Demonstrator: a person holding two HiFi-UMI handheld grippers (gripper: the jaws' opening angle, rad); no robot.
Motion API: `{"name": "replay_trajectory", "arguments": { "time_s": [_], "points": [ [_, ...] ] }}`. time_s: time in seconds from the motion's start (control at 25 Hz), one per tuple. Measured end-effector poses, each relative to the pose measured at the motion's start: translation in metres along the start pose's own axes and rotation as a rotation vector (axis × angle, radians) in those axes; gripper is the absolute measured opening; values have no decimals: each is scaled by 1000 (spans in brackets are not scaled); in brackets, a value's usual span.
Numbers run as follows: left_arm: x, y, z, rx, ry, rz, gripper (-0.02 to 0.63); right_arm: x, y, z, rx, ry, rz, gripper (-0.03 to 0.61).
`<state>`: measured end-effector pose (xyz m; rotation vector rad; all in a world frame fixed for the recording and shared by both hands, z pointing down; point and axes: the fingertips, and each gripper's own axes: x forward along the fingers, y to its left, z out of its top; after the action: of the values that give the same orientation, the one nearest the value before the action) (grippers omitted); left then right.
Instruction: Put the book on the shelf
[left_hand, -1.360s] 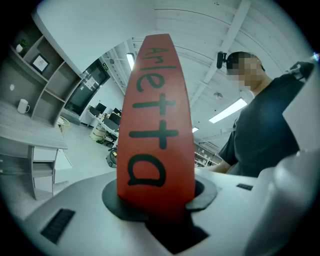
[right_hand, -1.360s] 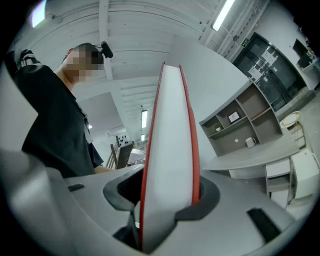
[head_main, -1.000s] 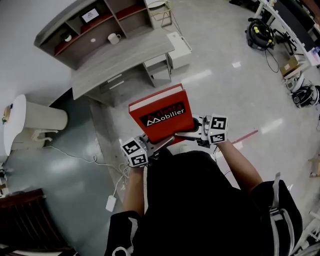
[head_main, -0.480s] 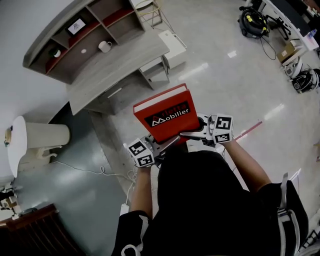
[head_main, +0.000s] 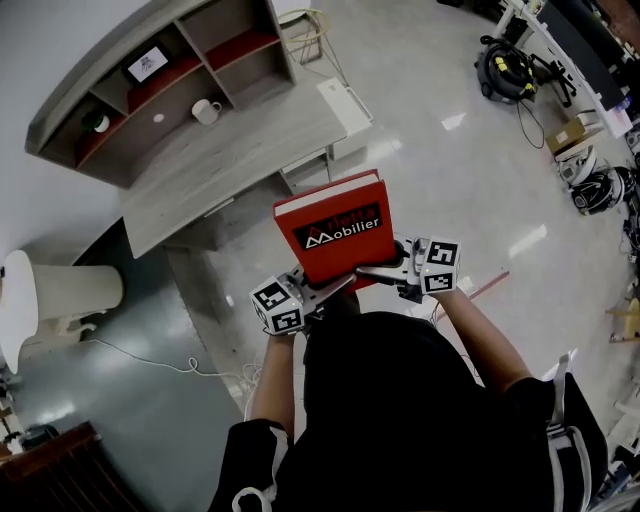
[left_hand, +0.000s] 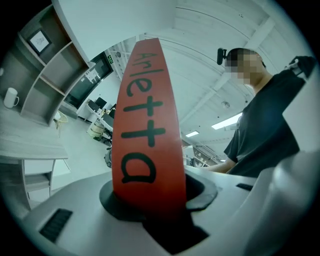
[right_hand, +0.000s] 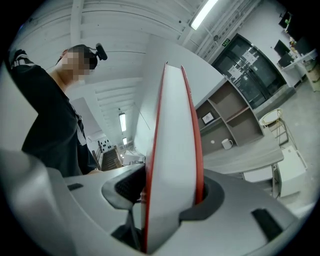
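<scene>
Your left gripper (head_main: 335, 287) and right gripper (head_main: 372, 270) each clamp the red book (head_main: 335, 232) | ahead: grey desk (head_main: 235, 150), shelf unit (head_main: 180, 62), white mug (head_main: 206, 110) | glossy pale floor (head_main: 450, 180) under you

I observe the left gripper (left_hand: 157, 200) clamped on the red book (left_hand: 147, 125), both dark pads pressed against its sides. The spine faces the camera, upright, tilted slightly, lettered "Arletta" in black. At the left I note a grey shelf unit (left_hand: 47, 75) holding a framed picture (left_hand: 39, 41), and a white mug (left_hand: 10, 97) on the desk (left_hand: 25, 145) below it. A person (left_hand: 265, 125) in a dark shirt stands at the right.
</scene>
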<state>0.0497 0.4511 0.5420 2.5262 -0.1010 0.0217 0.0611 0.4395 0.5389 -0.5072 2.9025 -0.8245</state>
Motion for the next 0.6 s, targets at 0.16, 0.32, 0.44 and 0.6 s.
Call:
{"name": "replay_trajectory", "arguments": {
  "time_s": [0.16, 0.32, 0.44, 0.6],
  "points": [
    [-5, 51, 35, 32, 18, 6, 166, 27, -47, 27, -12, 18, -43, 209],
    [-9, 93, 65, 48, 26, 17, 178, 51, -87, 51, 18, 21, -82, 218],
    [-18, 137, 92, 49, 20, 24, 183, 79, -125, 73, -12, 54, -102, 225],
    [-32, 173, 115, 49, 17, 55, 183, 108, -156, 90, -14, 64, -107, 235]
  ]
}}
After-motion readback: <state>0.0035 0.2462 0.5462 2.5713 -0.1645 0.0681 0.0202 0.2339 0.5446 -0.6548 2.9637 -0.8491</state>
